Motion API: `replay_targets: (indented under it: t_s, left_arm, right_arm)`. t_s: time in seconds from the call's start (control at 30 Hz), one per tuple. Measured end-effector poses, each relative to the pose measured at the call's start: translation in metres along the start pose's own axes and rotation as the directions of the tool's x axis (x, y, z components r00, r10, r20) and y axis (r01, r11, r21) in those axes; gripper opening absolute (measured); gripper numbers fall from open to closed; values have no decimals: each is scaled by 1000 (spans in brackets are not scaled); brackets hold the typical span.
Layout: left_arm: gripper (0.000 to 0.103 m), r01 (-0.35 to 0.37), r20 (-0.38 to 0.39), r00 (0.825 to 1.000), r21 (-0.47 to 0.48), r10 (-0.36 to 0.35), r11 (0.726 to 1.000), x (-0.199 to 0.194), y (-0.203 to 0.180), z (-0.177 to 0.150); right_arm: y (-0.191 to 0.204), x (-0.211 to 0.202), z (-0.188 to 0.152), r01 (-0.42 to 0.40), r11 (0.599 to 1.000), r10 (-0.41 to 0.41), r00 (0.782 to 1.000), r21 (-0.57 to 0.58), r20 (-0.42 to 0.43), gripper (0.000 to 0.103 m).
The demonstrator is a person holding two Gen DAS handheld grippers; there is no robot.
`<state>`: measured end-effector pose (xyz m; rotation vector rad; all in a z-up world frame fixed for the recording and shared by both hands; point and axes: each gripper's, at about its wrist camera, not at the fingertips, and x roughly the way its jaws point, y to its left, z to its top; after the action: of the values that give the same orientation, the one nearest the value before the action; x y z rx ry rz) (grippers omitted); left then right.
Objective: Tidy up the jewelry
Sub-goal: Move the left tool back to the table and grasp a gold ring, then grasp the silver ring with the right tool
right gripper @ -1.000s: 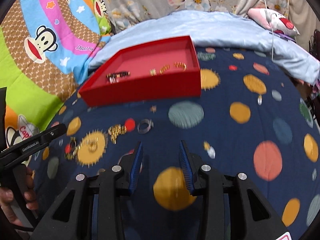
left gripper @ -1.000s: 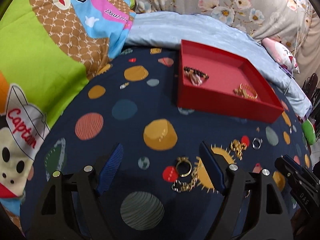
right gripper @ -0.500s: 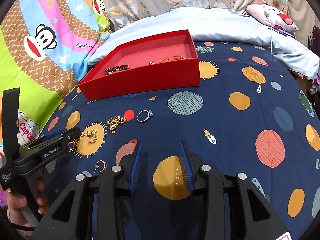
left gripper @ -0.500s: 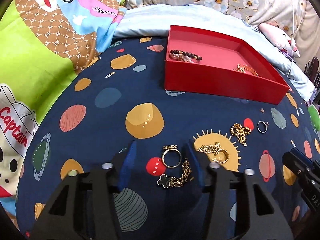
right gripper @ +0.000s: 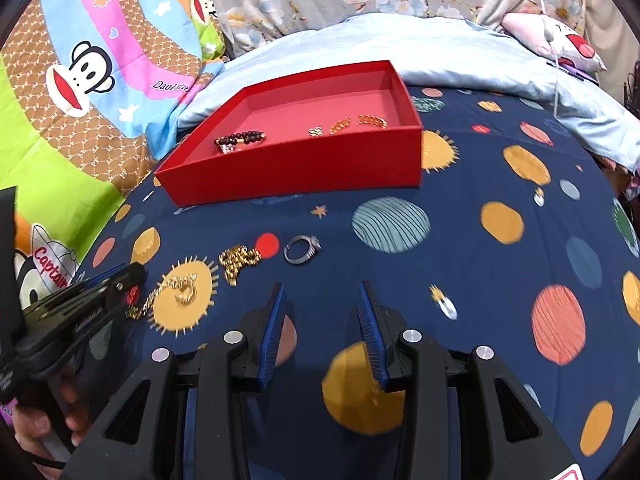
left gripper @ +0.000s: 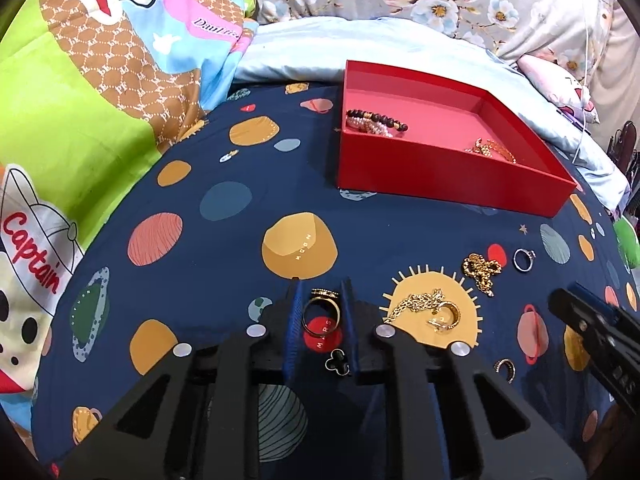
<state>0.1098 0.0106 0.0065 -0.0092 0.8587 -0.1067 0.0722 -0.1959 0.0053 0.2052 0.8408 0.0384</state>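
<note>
Gold ring (left gripper: 321,312) lies flat on the planet-print bedspread (left gripper: 240,240), framed between my left gripper's (left gripper: 320,292) 2 blue pads, which sit narrowly apart beside the band; I cannot tell whether they touch it yet. I judge it light, rigid and slick, so I'd pinch across the band's outer edges, low against the soft cloth. A black clover charm (left gripper: 338,361) lies just behind it and may snag. My right gripper (right gripper: 322,294) hangs open, empty. The red tray (left gripper: 448,184) waits well beyond.
</note>
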Motion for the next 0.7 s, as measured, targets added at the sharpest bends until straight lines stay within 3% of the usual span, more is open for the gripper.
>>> replay_targets:
  t_s: [0.2, 0.37, 0.43, 0.7]
  left_arm:
    - [18, 3, 10, 1000, -9, -3, 1000, -4, 5, 0]
    - [18, 7, -8, 1000, -16, -7, 1000, 1, 6, -4]
    - [18, 14, -14, 1000, -24, -14, 1000, 2, 7, -4]
    - [18, 13, -17, 1000, -19, -13, 1000, 5, 6, -5]
  right_arm:
    - [6, 18, 17, 3, 1000, -3, 1000, 1, -9, 32]
    - [8, 26, 23, 11, 1000, -11, 1000, 2, -16, 22]
    - [8, 30, 24, 13, 1000, -13, 999, 6, -33, 13]
    - [11, 32, 23, 36, 999, -36, 999, -8, -40, 10]
